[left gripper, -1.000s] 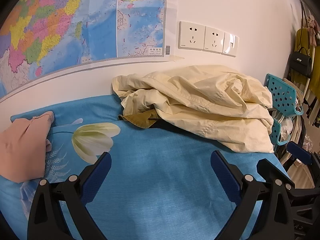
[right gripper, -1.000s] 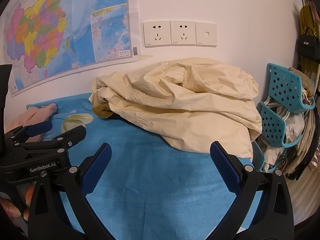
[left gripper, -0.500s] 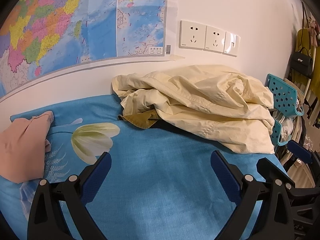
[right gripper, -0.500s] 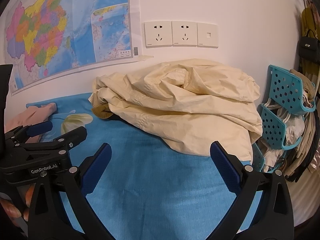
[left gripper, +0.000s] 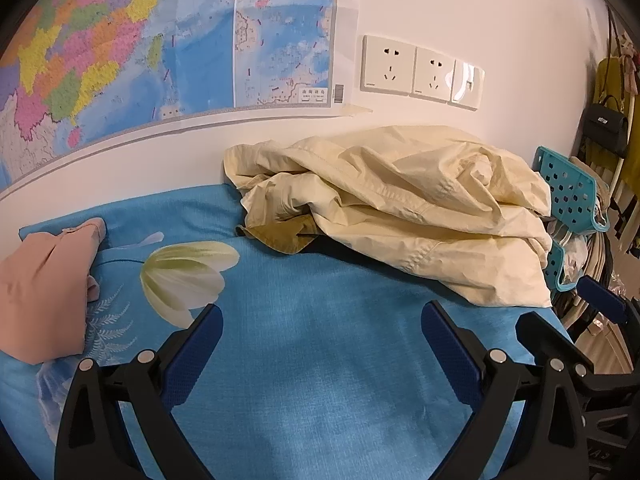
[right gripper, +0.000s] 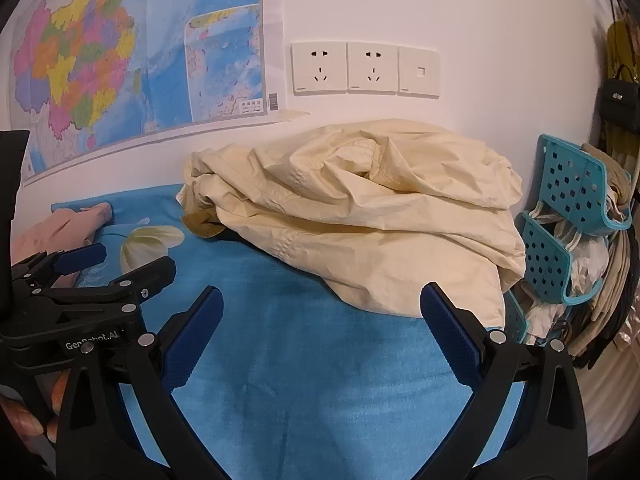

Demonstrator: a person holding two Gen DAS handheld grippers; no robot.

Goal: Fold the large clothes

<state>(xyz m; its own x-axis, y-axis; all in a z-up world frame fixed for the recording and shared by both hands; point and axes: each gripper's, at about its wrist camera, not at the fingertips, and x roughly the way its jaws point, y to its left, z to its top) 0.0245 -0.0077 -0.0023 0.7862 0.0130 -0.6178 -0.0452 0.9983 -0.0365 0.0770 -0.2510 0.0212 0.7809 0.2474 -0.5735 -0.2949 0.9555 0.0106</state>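
A crumpled pale yellow garment [left gripper: 400, 208] lies heaped on the blue bedsheet [left gripper: 320, 340] against the white wall; an olive-brown piece [left gripper: 280, 236] sticks out under its left edge. It also shows in the right wrist view [right gripper: 360, 216]. My left gripper [left gripper: 320, 340] is open and empty above the sheet, short of the garment. My right gripper [right gripper: 320, 320] is open and empty, its right finger near the garment's front edge. The left gripper [right gripper: 80, 280] shows at the left of the right wrist view.
A folded pink garment [left gripper: 40, 288] lies at the left on the sheet. A teal perforated rack [right gripper: 568, 224] with hangers stands past the bed's right edge. A map [left gripper: 140, 48] and wall sockets [left gripper: 420, 72] are on the wall behind.
Both views have crept slightly toward the yellow garment. Both grippers stay open and empty.
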